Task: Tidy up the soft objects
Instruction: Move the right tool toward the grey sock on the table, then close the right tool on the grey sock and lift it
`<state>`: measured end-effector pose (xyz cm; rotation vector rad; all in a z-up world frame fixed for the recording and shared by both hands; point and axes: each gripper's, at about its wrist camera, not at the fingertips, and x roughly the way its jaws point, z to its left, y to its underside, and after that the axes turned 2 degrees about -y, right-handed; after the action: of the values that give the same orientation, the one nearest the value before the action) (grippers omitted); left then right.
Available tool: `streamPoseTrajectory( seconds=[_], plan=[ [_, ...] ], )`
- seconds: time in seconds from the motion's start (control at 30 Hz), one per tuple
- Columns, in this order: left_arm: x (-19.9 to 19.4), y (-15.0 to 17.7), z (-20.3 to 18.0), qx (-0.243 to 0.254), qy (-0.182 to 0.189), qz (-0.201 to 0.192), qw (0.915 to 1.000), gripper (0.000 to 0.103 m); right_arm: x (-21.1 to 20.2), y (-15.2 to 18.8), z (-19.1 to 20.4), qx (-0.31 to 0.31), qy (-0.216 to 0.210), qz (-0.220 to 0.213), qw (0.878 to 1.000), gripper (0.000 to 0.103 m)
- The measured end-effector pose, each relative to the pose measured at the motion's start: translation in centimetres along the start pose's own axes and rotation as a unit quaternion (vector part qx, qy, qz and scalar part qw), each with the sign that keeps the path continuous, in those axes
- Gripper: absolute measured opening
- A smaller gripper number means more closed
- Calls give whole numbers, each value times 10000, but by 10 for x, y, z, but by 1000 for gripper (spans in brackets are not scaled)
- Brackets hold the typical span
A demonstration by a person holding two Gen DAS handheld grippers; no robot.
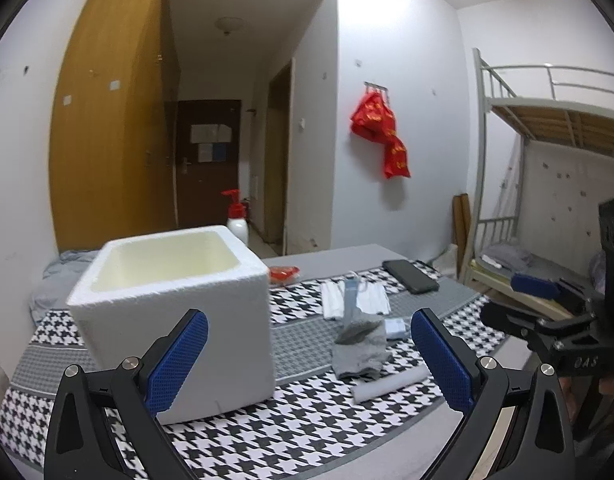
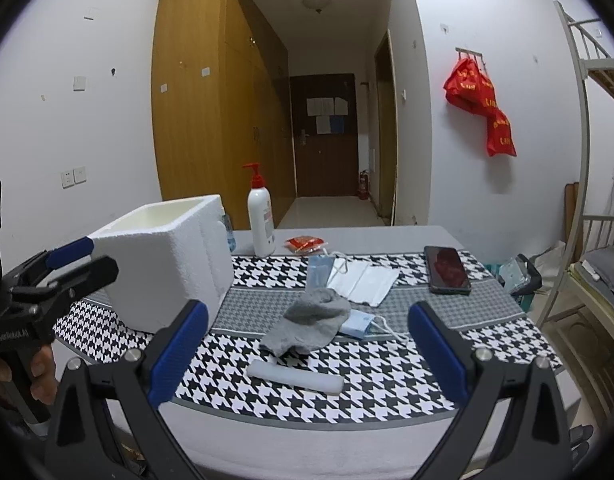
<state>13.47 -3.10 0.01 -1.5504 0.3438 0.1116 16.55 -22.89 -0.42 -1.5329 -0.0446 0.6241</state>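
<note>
- The grey sock (image 2: 307, 324) lies crumpled mid-bench (image 2: 407, 384) on the houndstooth cloth (image 2: 371, 392), cuff bunched up, toe end flattened toward the front.
- A folded blue face mask (image 2: 358, 325) peeks from under its right edge; white masks (image 2: 365, 278) lie just behind.
- A pale foam strip (image 2: 295, 377) rests in front of the sock.
- The open white foam box (image 2: 167, 256) stands to the left.
- Left tongs (image 1: 307, 364) are spread wide, holding nothing.
- Right tongs (image 2: 307, 356) are spread wide too, empty, above the bench's front edge.
</note>
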Motion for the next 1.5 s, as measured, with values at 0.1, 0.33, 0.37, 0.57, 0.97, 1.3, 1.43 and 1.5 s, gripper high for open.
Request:
streamPoseTrajectory(
  seconds=[0.1,0.33,0.37,0.57,0.97,1.3,1.43,1.5],
  plan=[
    [8,8,-8,200,84,17,9998,102,6,5,-4,-36,124,56,9999,101],
    [23,22,-12,209,272,219,9992,102,31,16,-19,-15,149,365,9992,101],
    [25,24,-14,218,284,259,9990,102,34,17,-21,-14,134,412,9991,101],
    [40,30,-18,155,343,559,9977,102,57,22,-27,-13,-141,721,9973,101],
    [54,40,-13,38,10,787,9969,102,107,27,-27,-45,-623,1241,9903,101],
    [63,42,-9,-34,-259,848,9961,102,139,24,-16,-359,-1059,1636,9802,101],
    [67,44,-6,-57,-377,913,9951,102,153,28,-10,-533,-1111,1808,9758,97],
    [69,45,-6,-65,-395,969,9945,102,160,29,-10,-572,-1134,1907,9734,85]
  ],
)
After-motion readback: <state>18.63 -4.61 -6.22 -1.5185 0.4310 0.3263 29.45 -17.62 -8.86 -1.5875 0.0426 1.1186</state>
